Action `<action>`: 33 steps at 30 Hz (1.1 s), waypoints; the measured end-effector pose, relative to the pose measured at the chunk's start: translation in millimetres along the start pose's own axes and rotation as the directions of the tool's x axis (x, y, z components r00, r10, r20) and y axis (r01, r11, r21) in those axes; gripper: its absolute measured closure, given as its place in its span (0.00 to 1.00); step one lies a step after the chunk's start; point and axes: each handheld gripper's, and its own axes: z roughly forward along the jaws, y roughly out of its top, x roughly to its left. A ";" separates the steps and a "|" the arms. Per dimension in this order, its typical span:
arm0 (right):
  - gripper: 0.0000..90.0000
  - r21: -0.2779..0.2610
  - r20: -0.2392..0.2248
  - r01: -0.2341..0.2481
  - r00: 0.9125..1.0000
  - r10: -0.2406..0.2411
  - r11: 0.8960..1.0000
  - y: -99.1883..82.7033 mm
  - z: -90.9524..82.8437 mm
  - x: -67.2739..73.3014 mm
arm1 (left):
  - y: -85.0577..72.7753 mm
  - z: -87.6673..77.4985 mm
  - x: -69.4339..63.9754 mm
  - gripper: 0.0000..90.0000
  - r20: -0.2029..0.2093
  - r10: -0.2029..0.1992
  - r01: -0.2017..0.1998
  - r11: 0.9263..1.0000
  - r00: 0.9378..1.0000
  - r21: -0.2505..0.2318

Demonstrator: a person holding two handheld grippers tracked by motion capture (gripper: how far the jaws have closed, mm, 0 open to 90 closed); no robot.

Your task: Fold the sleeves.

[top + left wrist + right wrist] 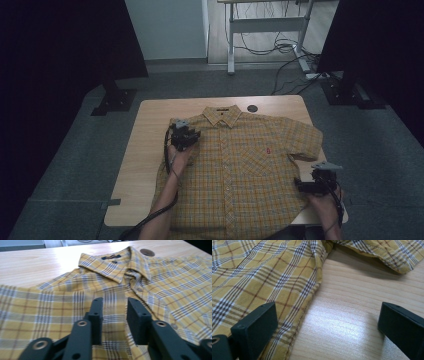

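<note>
A yellow plaid short-sleeved shirt (240, 155) lies spread flat, front up and buttoned, on the wooden table (147, 135). My left gripper (184, 135) hovers over the shirt's shoulder area at the left, below the collar (112, 265). Its jaws (115, 307) stand a little apart with nothing between them, just above the cloth. My right gripper (301, 186) is low at the shirt's right side seam, near the table's front right corner. In its own view the right gripper (328, 317) is wide open, one jaw over the shirt's hem edge (312, 290), the other over bare wood.
A round cable hole (252, 108) sits in the table beyond the collar. The shirt's right sleeve (387, 255) lies ahead of the right gripper. Dark curtains stand at both sides, and a desk frame with cables (280, 47) is on the floor beyond.
</note>
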 end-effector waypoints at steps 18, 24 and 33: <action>0.02 -0.001 -0.002 0.004 1.000 -0.004 1.000 0.2 0.3 0.1 | -6.5 -12.8 -2.7 0.37 -0.057 0.066 -0.064 0.997 0.996 0.035; 0.02 -0.001 -0.003 0.005 1.000 -0.005 1.000 0.2 0.3 0.1 | -13.2 -19.3 -2.5 0.30 -0.049 0.062 -0.060 0.998 0.997 0.036; 0.02 -0.001 -0.003 0.005 1.000 -0.005 1.000 0.2 0.3 0.1 | -17.1 -33.6 -0.7 0.26 -0.023 0.075 -0.074 0.996 0.997 0.053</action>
